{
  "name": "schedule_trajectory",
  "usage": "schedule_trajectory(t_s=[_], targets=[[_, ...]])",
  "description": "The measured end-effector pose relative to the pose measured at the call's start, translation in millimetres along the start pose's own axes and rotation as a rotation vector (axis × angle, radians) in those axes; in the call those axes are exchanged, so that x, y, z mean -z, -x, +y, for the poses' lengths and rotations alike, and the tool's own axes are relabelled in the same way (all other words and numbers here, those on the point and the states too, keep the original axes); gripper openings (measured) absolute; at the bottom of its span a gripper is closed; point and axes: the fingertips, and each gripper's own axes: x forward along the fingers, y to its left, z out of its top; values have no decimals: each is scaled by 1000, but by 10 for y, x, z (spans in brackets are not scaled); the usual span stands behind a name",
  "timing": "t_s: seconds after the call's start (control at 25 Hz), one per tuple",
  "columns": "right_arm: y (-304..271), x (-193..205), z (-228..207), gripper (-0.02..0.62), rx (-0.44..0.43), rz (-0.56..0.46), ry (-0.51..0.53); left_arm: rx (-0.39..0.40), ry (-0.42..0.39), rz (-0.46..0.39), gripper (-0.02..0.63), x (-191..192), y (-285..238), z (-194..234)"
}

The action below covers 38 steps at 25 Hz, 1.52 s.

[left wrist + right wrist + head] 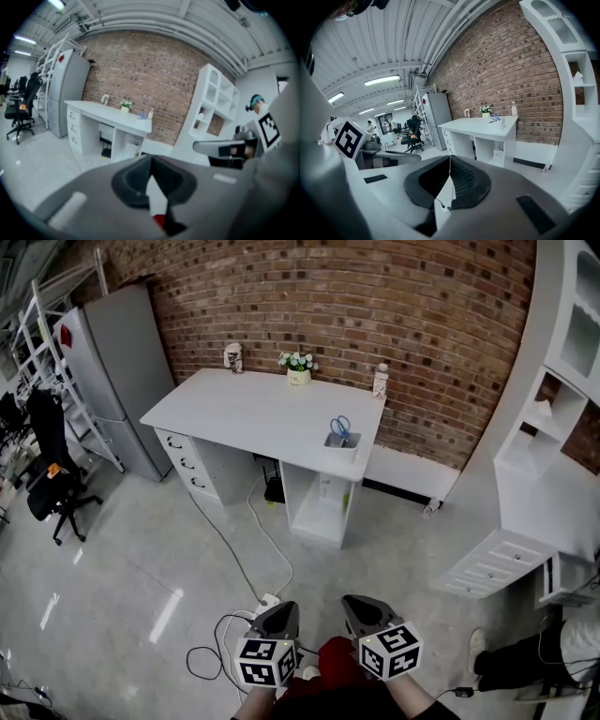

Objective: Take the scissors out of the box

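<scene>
Scissors point(340, 427) with blue handles stand upright in the small box point(343, 445) near the right end of the desk point(244, 409). The left gripper point(280, 613) and right gripper point(358, 607) are both closed, empty and well apart from it, so the whole task remains

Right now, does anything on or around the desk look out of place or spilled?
Nothing spilled or tipped. The scissors stand in their box on the desk; only a loose cable trails across the floor.

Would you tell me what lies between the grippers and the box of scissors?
Head view: grey floor crossed by a white cable, then the desk edge before the box.
</scene>
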Motion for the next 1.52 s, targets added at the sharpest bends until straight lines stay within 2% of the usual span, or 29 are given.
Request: schedule_trajectory(t_s=[0.32, 0.6, 1.0, 1.52], targets=[[-131, -10, -54, 9, 2, 23, -5, -14, 0, -20, 3, -94, -78, 120], [-346, -116, -250, 9, 1, 15, -2, -26, -14, -29, 3, -240, -351, 238], [-788, -317, -733, 8, -4, 36, -26, -42, 3, -7, 4, -485, -980, 442], [-1261, -602, -1444, 9, 4, 51, -59, -31, -25, 13, 5, -917, -1877, 522]])
